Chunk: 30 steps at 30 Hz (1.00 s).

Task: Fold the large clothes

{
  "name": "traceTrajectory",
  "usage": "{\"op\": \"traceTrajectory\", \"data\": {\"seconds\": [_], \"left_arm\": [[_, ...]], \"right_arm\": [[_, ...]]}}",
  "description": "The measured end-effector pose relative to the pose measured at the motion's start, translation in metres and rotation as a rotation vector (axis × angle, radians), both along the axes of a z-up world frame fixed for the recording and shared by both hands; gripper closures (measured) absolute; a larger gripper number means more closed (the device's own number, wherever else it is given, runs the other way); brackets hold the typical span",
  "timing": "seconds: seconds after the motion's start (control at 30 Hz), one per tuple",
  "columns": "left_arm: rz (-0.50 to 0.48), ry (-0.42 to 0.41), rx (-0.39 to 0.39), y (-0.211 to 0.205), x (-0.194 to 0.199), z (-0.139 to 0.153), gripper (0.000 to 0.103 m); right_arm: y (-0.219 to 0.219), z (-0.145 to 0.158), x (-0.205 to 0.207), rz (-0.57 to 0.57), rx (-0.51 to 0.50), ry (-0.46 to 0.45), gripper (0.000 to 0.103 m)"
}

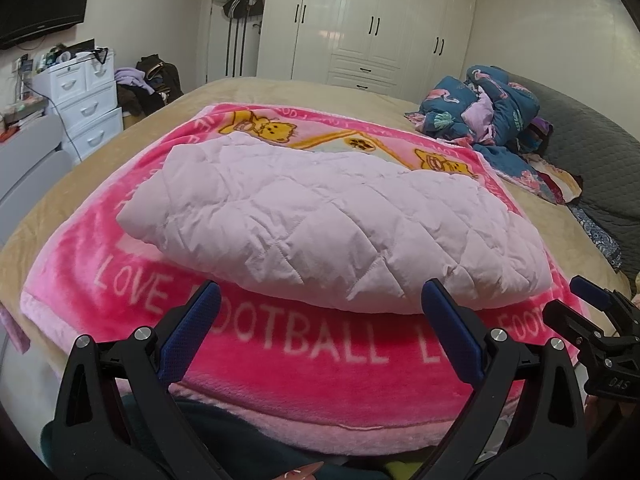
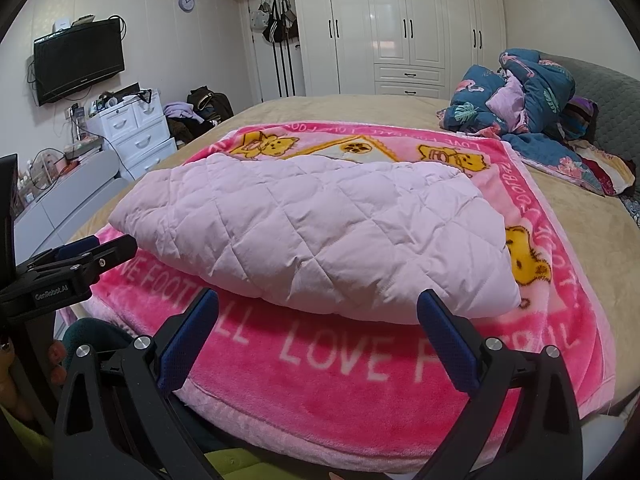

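Bedroom bed (image 1: 280,92) fills both views: both grippers, left gripper (image 1: 320,312) and right gripper (image 2: 318,312), hover with fingers spread and empty before the folded quilted jacket (image 1: 320,216), mid-frame on the pink blanket (image 1: 320,352); puffy, light, slippery, best pinched at its near hem.

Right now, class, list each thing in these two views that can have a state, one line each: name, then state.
Quilted pink garment: folded into a bundle, lying on the blanket.
Pink "Love Football" blanket: spread flat on the bed.
Left gripper: jaws open, holding nothing.
Right gripper: jaws open, holding nothing.
Blue flamingo quilt: crumpled in a heap.
Wardrobe doors: closed.
Television: screen dark.
White drawers: closed.
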<state>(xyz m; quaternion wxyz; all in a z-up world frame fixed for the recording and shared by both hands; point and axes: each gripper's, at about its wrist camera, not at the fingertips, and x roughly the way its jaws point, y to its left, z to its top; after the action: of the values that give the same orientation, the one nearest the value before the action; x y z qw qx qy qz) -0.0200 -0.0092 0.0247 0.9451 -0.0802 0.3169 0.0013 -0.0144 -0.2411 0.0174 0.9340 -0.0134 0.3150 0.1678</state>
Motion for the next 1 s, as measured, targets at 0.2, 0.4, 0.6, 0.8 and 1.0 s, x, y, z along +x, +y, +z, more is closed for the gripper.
{"op": "traceTrajectory", "data": {"seconds": [0.2, 0.4, 0.6, 0.8, 1.0], "left_arm": [[0.003, 0.002, 0.005, 0.0006, -0.0008, 0.0004, 0.009], [0.008, 0.007, 0.006, 0.0021, -0.0005, -0.0004, 0.009], [0.013, 0.011, 0.013, 0.0016, 0.0008, -0.0013, 0.009], [0.014, 0.009, 0.014, 0.0024, 0.0003, -0.0008, 0.009], [0.016, 0.013, 0.015, 0.0026, 0.0008, -0.0011, 0.009]], "right_arm": [[-0.0003, -0.0001, 0.0002, 0.001, 0.0, 0.001, 0.004], [0.0011, 0.0003, -0.0011, -0.001, -0.003, -0.004, 0.004], [0.0011, 0.0002, -0.0012, -0.002, -0.002, -0.001, 0.004], [0.0008, 0.0002, -0.0012, -0.002, -0.003, -0.004, 0.004], [0.0006, 0.0, -0.001, -0.002, -0.001, -0.001, 0.004]]}}
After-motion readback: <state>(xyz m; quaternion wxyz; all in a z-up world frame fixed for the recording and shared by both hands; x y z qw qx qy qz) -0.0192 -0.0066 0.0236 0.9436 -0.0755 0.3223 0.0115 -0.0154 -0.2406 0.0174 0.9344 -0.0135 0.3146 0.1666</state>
